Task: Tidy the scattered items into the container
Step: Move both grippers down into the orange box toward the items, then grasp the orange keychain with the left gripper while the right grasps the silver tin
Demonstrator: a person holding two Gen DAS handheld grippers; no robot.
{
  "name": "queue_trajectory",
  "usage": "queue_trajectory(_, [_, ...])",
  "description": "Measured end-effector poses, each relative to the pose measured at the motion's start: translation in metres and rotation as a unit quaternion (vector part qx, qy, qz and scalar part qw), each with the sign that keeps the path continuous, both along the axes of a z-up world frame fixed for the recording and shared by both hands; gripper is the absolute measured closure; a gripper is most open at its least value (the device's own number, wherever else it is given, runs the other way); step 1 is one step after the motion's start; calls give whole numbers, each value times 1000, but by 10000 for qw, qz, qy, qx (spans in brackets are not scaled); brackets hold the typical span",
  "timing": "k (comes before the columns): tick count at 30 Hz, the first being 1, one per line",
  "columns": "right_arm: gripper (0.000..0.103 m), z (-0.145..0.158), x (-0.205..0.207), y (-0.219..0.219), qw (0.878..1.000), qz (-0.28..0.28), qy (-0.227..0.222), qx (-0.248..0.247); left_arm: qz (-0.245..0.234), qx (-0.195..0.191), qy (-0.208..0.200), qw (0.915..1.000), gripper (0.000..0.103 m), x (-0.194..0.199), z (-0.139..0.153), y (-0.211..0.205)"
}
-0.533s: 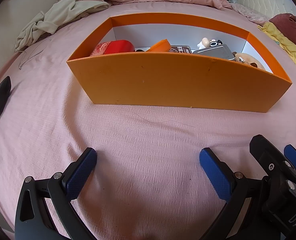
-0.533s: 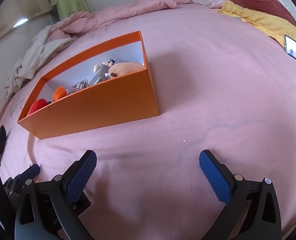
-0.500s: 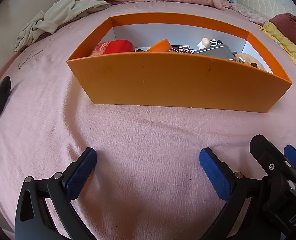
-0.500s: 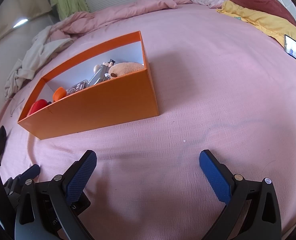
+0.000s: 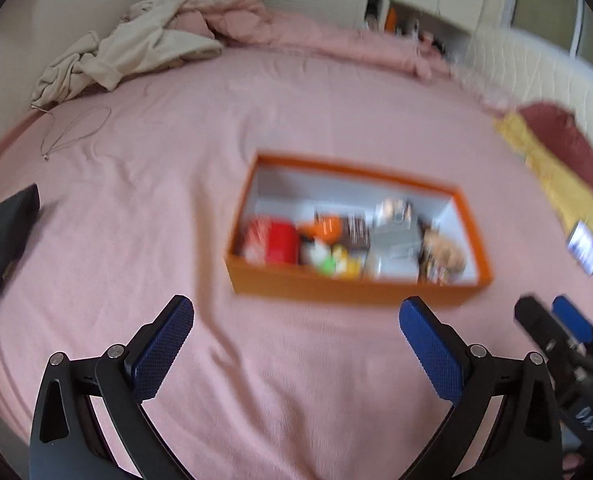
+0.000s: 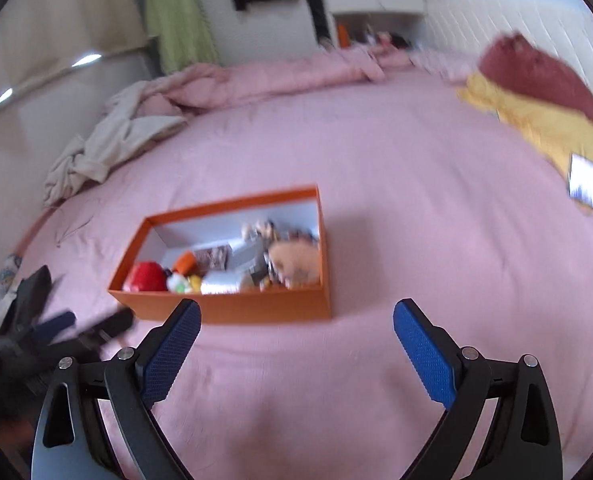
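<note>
Two black grippers with blue textured pads, both held above a pink bedsheet (image 5: 304,380) and looking down on it. Far left in the left wrist view: a dark black cloth item (image 5: 4,240) at the sheet's edge, a thin looped cord (image 5: 76,132) beyond it, and a crumpled beige garment (image 5: 128,56) by the heaped pink duvet (image 5: 296,36). Left gripper (image 5: 296,320) spread wide, nothing between its fingers, pads well apart over bare sheet. Just past its fingertips, the rectangular orange cardboard box with white inner walls (image 5: 352,292), resting flat on the sheet, open-topped. Inside, from left to right: a red rounded item (image 5: 276,242), a small orange piece (image 5: 324,228), a blurred white, green and yellow toy (image 5: 328,258), a dark printed packet (image 5: 354,230), a grey flat case (image 5: 396,240), and a tan plush toy (image 5: 444,252) against the right end wall. Motion blur too strong for finer detail. Right gripper (image 6: 296,320) likewise splayed, holding nothing, seen beside the left one at the frame's right edge. Further right: a yellow cushion (image 5: 544,168) under a maroon pillow (image 5: 564,140), and a lit phone (image 5: 584,246) lying on the sheet near them.
</note>
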State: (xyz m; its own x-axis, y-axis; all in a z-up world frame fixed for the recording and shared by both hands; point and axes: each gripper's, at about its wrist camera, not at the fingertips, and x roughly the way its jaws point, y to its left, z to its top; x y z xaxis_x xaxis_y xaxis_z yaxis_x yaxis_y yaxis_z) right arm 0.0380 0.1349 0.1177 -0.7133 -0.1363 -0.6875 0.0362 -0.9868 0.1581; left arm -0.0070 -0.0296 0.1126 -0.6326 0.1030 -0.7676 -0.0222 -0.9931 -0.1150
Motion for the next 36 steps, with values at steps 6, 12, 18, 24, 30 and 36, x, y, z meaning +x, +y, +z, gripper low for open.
queue_trajectory(6, [38, 8, -52, -1, 9949, 861, -519, -29, -847, -697, -196, 9938, 24, -67, 5, 2])
queue_trajectory(12, [61, -26, -108, -24, 9783, 1460, -1465, -106, -1198, -39, -1011, 9876, 64, -102, -48, -1])
queue_trajectory(18, [66, -59, -145, -31, 9623, 1451, -2252, -476, -1011, 180, -1129, 9883, 64, -113, -57, -11])
queue_trajectory(24, [65, -77, -164, -49, 9515, 1737, -2524, -283, -1014, 219, -1198, 9874, 64, -117, -50, -10])
queue_trajectory(30, [87, -71, -170, -30, 9526, 1514, -2346, -1204, -801, 1075, -1043, 9855, 64, -117, -36, -35])
queue_trajectory(36, [89, -62, -168, -25, 9479, 1511, -2354, -1523, -932, 1794, -892, 9753, 64, -107, -25, -49])
